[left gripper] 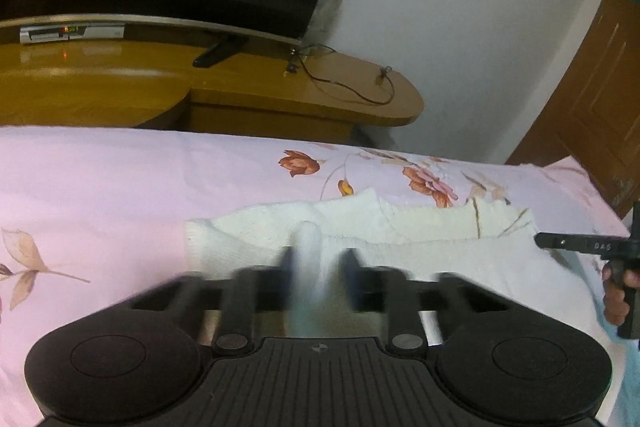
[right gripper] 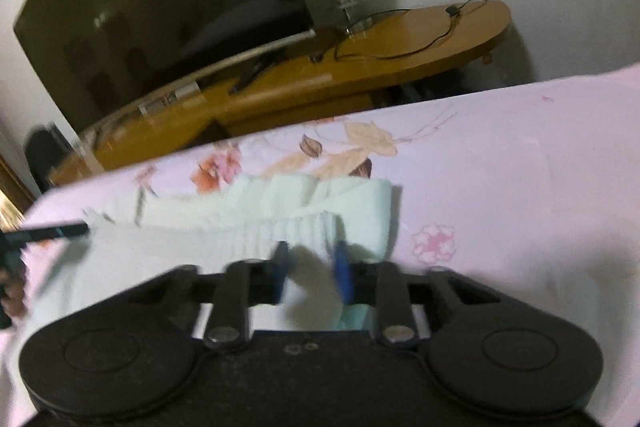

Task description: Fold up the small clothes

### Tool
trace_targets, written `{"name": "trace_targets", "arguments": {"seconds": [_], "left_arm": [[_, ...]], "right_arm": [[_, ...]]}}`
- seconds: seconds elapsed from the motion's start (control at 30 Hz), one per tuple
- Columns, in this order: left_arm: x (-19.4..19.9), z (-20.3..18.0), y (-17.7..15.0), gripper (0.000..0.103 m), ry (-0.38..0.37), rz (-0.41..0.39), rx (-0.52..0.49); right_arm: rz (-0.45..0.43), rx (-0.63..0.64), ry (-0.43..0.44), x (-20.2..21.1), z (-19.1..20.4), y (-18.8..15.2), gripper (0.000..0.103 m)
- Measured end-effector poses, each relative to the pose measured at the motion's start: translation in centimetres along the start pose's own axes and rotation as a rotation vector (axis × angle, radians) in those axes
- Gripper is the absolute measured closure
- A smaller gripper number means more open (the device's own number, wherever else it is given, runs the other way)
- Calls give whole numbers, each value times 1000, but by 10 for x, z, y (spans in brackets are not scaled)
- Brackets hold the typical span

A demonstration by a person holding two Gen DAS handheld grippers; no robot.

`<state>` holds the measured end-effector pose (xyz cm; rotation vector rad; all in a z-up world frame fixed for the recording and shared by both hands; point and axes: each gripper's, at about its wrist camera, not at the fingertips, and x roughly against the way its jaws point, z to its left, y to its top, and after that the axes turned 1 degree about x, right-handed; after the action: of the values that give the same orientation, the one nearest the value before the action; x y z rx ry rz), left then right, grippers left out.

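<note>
Both claws angled down: left claw pinched closed, right claw w/ fingers nearly closed.

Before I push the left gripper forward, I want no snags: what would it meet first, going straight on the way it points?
The white knit garment. The left gripper has a fold of it between its jaws, and more lies just ahead on the floral bedsheet. Depth is blurred, so this is a judgement.
</note>
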<state>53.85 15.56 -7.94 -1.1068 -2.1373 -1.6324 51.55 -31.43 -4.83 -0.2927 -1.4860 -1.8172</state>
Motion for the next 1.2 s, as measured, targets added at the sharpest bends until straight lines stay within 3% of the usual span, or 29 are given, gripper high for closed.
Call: {"name": "trace_targets", "arguments": {"seconds": [0.03,0.13,0.27,0.37,0.43,0.5,0.53,0.6,0.63,0.67,0.7,0.73,0.8,0.9,1.03,1.13,1.2], "left_arm": [[1,2,0,100,-13,-19,10],[15,3,-2,100,-45,-132,19],[22,9,1,100,-15,-222,46],[8,12,2,100,48,-171,49],[-12,18,0,99,98,-57,60],[-14,19,-1,96,98,-72,75],[-12,21,0,94,95,-70,99],[1,21,2,75,152,-106,110],[14,16,3,60,204,-147,97],[23,7,1,45,234,-185,74],[29,-10,2,41,259,-211,6],[29,-32,4,41,235,-200,-83],[18,-69,5,41,172,-151,-157],[-9,-111,-2,41,90,-76,-140],[-32,-127,-22,41,107,-1,-154],[-30,-110,-34,41,166,-31,-218],[-16,-90,-37,41,172,-53,-215]], "right_arm": [[-12,7,-5,1,1,0,98],[-84,47,-17,11,6,0,99],[-195,72,-28,24,11,8,99],[-206,73,-62,18,9,14,99],[-161,71,-115,3,6,14,99],[-66,75,-160,-20,3,12,99],[-62,87,-172,-23,4,9,98],[-69,70,-179,-20,7,13,93],[-88,68,-190,-16,8,15,76],[-131,89,-209,-7,15,16,74],[-163,119,-196,1,23,17,74],[-169,146,-153,6,33,18,76],[-141,202,-95,0,57,18,77],[-46,259,-37,-29,97,17,80],[24,299,32,-53,130,10,83],[39,365,-8,-54,125,4,83],[21,343,-120,-42,101,5,83]]}}
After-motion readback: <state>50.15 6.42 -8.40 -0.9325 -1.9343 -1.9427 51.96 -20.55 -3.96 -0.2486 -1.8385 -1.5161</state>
